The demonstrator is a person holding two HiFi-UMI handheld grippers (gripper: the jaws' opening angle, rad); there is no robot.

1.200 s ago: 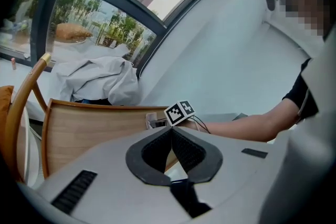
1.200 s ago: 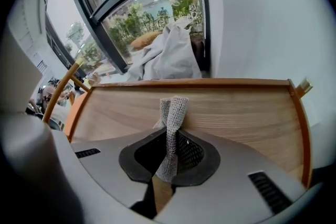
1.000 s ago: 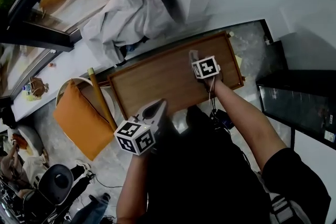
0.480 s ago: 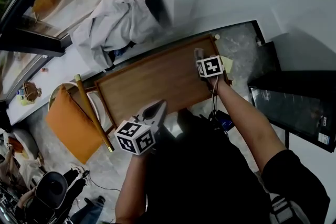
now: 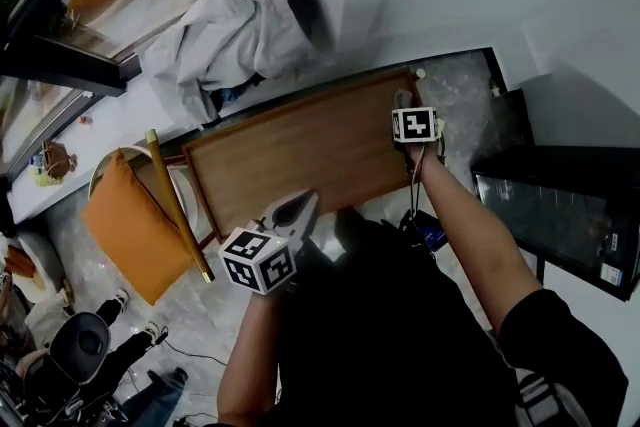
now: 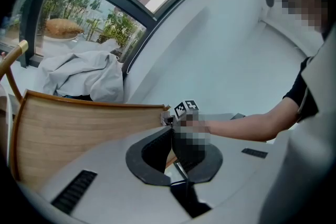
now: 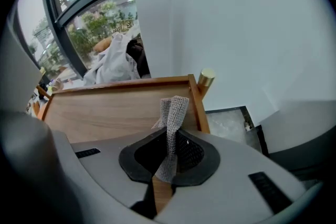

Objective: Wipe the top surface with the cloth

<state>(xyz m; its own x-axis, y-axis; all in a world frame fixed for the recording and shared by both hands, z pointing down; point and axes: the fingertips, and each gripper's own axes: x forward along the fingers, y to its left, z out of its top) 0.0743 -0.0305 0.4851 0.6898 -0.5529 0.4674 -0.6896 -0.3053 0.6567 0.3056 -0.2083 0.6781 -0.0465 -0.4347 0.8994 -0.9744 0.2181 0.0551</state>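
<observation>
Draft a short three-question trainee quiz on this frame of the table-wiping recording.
1. True or false: the left gripper holds the grey cloth.
2. Where over the wooden tabletop is the right gripper? A) near its right end B) at its middle C) at its left end
3. What colour is the cushion on the chair beside that tabletop?
Key: 1 false, the right gripper's jaws are shut on it; 2 A; 3 orange.
</observation>
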